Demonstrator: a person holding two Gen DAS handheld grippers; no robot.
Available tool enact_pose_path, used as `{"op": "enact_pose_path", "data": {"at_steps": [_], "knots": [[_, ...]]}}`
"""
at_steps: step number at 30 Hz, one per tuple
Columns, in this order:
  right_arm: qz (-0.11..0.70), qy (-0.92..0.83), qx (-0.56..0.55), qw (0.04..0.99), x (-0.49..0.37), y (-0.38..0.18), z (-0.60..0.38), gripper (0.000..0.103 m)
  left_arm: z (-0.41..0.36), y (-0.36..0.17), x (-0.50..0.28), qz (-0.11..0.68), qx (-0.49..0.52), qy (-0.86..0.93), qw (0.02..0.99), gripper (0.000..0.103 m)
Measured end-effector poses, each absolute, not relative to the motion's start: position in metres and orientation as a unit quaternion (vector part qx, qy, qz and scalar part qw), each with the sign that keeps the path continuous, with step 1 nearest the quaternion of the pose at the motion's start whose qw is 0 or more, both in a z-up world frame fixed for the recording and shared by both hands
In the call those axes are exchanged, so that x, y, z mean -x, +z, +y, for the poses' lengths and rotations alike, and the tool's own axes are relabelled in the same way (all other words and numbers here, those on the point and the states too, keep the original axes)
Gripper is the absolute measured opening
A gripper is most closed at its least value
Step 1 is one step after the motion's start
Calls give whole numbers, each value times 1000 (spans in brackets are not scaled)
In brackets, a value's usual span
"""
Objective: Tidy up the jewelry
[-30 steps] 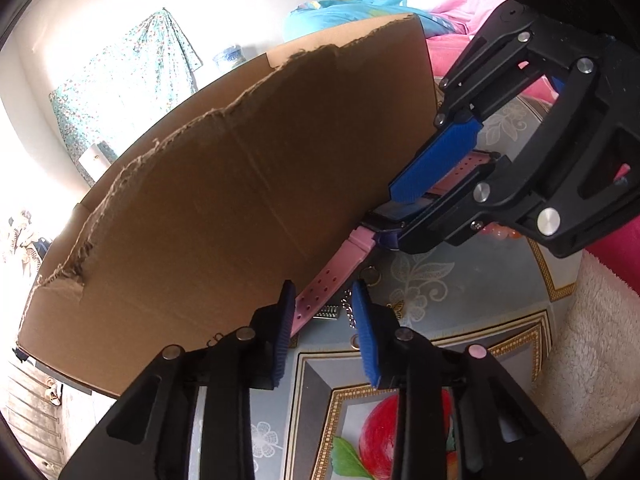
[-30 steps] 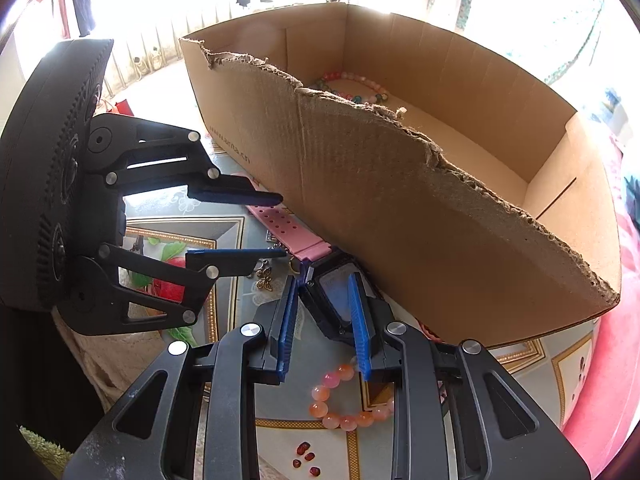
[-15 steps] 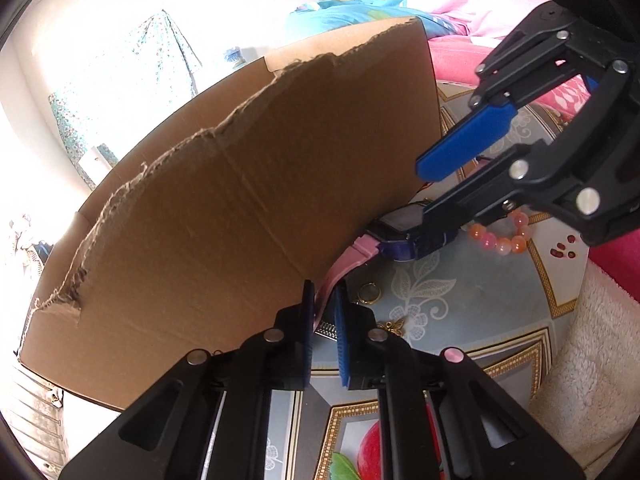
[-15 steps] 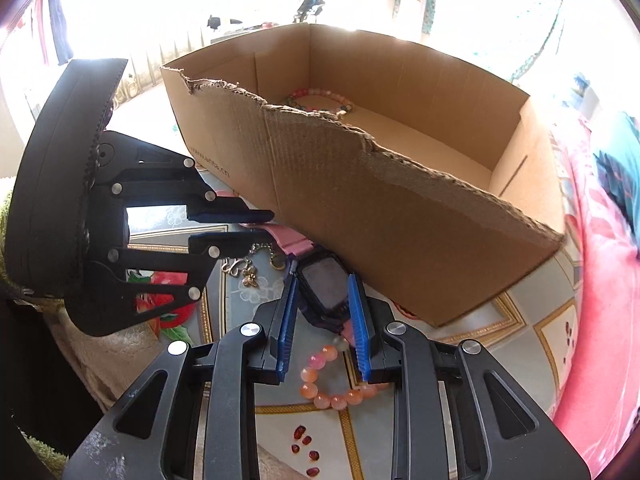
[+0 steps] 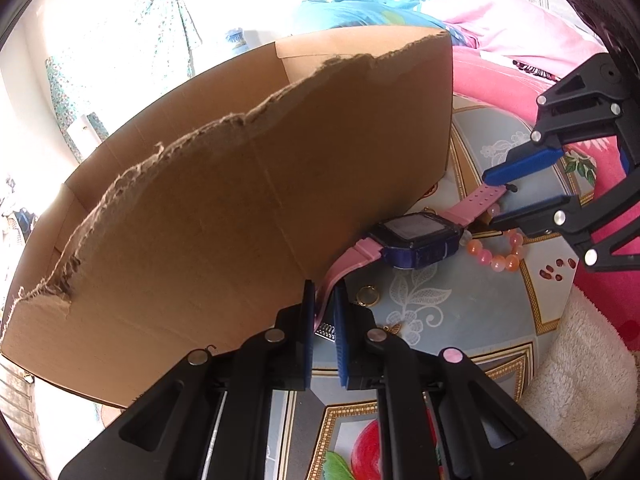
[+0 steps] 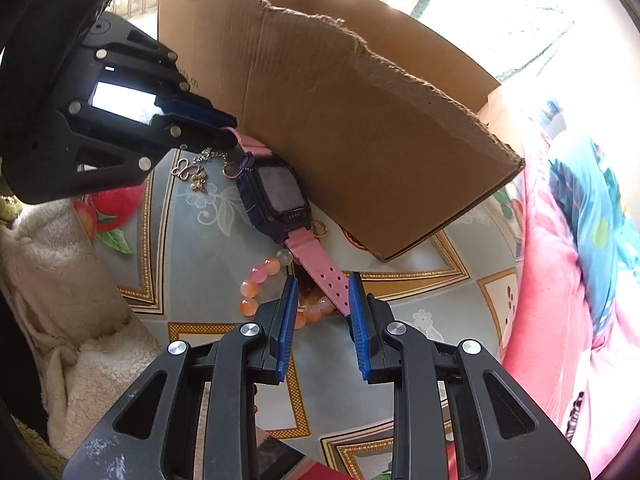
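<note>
A watch (image 5: 416, 236) with a dark square face and pink strap lies against the front wall of a torn cardboard box (image 5: 248, 200). My left gripper (image 5: 323, 300) is shut on one end of the pink strap. It also shows in the right wrist view (image 6: 224, 130), holding that strap end. My right gripper (image 6: 323, 292) is open, its fingers on either side of the other strap end (image 6: 332, 284), which lies over an orange bead bracelet (image 6: 256, 280). The watch face (image 6: 280, 194) points up.
A gold chain with butterfly charms (image 6: 196, 172) and a gold ring (image 5: 366, 295) lie on the patterned tablecloth (image 5: 460, 320) by the watch. Small red pieces (image 5: 554, 272) lie near the bracelet. A fluffy cream cloth (image 6: 60, 280) and pink bedding (image 6: 560, 280) border the cloth.
My right gripper let go of the watch body and drew back to the strap end. My left gripper shut on the other strap end and stays shut on it.
</note>
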State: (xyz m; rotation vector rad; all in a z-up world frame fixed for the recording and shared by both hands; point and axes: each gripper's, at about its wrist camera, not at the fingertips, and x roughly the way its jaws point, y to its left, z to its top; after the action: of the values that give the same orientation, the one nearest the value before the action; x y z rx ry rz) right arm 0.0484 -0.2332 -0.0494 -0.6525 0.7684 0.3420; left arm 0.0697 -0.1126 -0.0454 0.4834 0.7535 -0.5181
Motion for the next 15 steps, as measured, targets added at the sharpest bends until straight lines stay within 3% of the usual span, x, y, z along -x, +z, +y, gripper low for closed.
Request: {"op": "enact_pose_path", "data": {"at_steps": [5, 15], "knots": [[362, 147, 356, 849, -48, -65, -215, 22, -104, -41, -78, 367, -218, -251, 869, 8], [304, 77, 388, 867, -25, -73, -199, 1, -85, -27, -59, 330, -238, -254, 878, 4]]}}
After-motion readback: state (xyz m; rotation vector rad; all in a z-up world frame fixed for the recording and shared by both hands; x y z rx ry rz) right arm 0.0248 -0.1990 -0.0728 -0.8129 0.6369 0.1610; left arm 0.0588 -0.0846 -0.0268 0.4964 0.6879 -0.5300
